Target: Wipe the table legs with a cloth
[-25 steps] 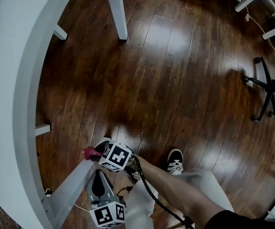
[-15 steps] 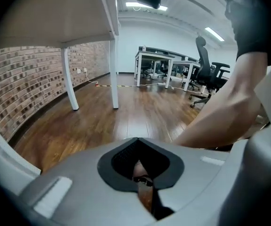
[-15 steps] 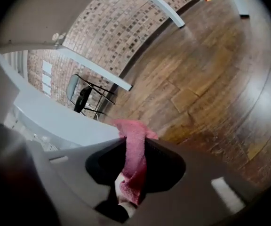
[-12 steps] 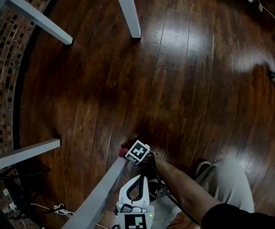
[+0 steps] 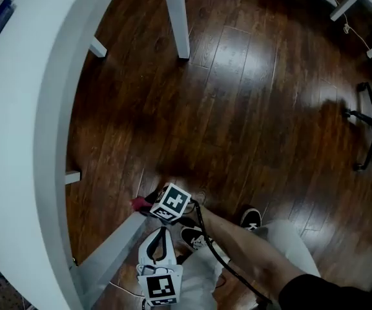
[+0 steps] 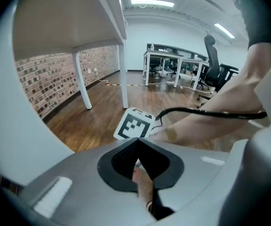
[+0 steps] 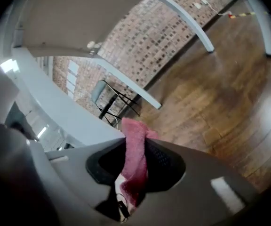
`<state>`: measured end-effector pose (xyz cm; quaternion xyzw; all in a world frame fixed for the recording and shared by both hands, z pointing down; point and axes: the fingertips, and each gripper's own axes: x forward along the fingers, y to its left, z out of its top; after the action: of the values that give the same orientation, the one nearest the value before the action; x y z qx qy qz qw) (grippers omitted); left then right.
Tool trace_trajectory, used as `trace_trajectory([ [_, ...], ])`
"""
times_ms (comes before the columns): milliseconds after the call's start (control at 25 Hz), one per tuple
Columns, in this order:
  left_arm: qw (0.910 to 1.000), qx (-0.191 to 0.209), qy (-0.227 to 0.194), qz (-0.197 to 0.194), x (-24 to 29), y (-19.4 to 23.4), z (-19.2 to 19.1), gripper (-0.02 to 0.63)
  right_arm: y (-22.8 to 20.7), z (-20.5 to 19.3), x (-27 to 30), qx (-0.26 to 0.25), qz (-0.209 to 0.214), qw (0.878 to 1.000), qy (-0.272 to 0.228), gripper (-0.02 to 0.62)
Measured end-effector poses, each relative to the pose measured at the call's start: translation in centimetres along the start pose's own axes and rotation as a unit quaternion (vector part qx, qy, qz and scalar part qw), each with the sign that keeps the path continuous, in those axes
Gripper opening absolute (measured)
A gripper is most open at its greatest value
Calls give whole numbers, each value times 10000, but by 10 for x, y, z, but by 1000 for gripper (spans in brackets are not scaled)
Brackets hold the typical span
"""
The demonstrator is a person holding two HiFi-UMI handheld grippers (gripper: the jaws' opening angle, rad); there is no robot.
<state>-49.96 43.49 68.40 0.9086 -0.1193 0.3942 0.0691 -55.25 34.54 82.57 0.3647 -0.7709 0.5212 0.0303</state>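
Pink cloth (image 7: 134,160) is pinched between the jaws of the right gripper (image 7: 136,142), with a short fold standing above the tips and the rest bunched down in the throat. It sits at the low end of the slanted white table leg (image 5: 108,254), close to the wooden floor (image 5: 237,121). No view settles whether it presses on the leg or lies just beside it.

The likeliest trouble is that so little cloth shows past the tips. A stroke along the leg could bring the hard jaw ends onto the paint instead of the fabric, or friction could drag the fold out of the grip. The black cable (image 5: 206,241) trailing along the forearm (image 5: 244,247) could also catch on the leg or on the shoe (image 5: 194,237) during a long stroke. The left gripper (image 6: 136,145) hangs just behind the right one, so a quick pull back could knock the two together.

The right arm reaches forward and down from the lower right, forearm nearly straight, with the gripper's marker cube (image 5: 172,202) turned upward and the jaws aimed at the leg. The left gripper is held low near the body with its jaws together on nothing, pointing toward the right gripper.
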Motion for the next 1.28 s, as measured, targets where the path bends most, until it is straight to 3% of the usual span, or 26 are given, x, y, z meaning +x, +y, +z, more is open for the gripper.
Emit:
trace_trajectory([
  [240, 9986, -339, -279, 312, -123, -16, 80, -5, 197, 111, -100, -1196, 633, 9886, -656, 84],
  [440, 9958, -392, -501, 664, -188, -23, 124, -5, 277, 145, -162, -1499, 1103, 9787, -870, 86],
  [600, 9884, -780, -572, 1174, -221, -10, 144, -5, 307, 143, -200, -1357, 1344, 9769, -958, 86],
  [760, 9720, -1397, -673, 1765, -234, 8, 155, -5, 337, 141, -228, -1505, 1661, 9701, -935, 87],
  [960, 9610, -1565, -687, 2176, -229, 9, 180, -5, 336, 159, -240, -1949, 976, 9715, -934, 87],
  [1280, 9543, -1539, -1084, 2320, -166, 25, 238, -6, 272, 215, -280, -1773, 155, 9751, -1327, 87],
])
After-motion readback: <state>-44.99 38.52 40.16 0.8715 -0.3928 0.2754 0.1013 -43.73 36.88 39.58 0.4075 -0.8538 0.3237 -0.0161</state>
